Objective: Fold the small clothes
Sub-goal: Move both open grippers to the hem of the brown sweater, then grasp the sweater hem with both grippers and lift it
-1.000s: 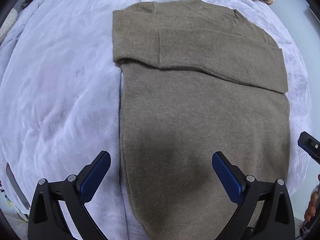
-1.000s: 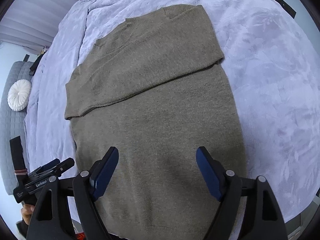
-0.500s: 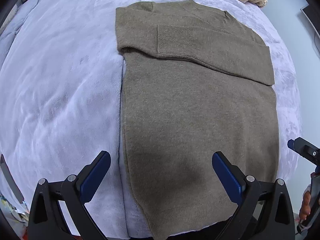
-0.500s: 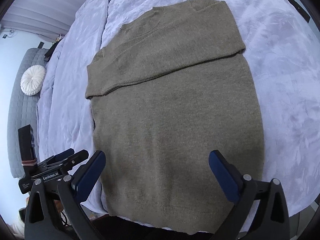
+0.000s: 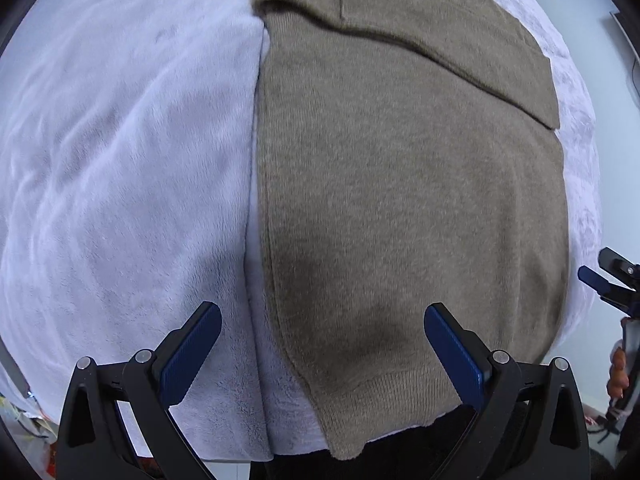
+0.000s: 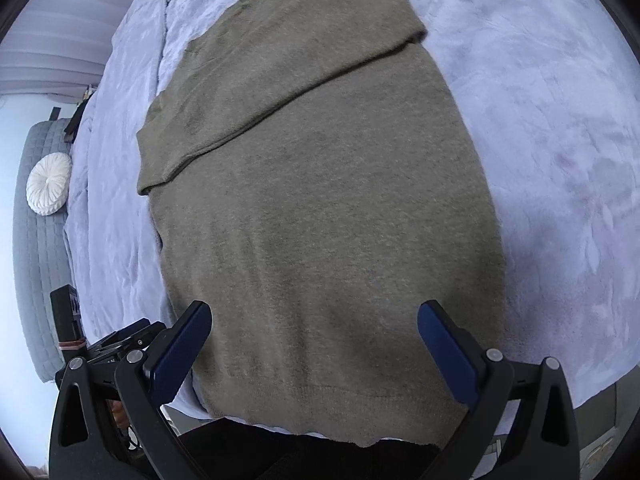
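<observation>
Sweater (image 5: 408, 184) flat on blanket (image 5: 120, 160), sleeves folded across upper chest, hem at near bed edge. Left gripper (image 5: 322, 354) above hem's left corner, left finger (image 5: 192, 348) over blanket, right finger (image 5: 452, 352) over sweater. Right gripper (image 6: 314, 350) above hem, both fingers over sweater. Round cushion (image 6: 49, 183) far left on a padded seat (image 6: 28, 264) beside bed.

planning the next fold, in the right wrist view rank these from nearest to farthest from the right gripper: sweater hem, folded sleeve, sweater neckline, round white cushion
1. Sweater hem: right below the open right gripper, at the bed's near edge.
2. Folded sleeve: across the chest, mid-sweater.
3. Sweater neckline: far end, at the top.
The round white cushion sits off the bed on the left; its rank against the sleeve and neckline is too close to call.
</observation>
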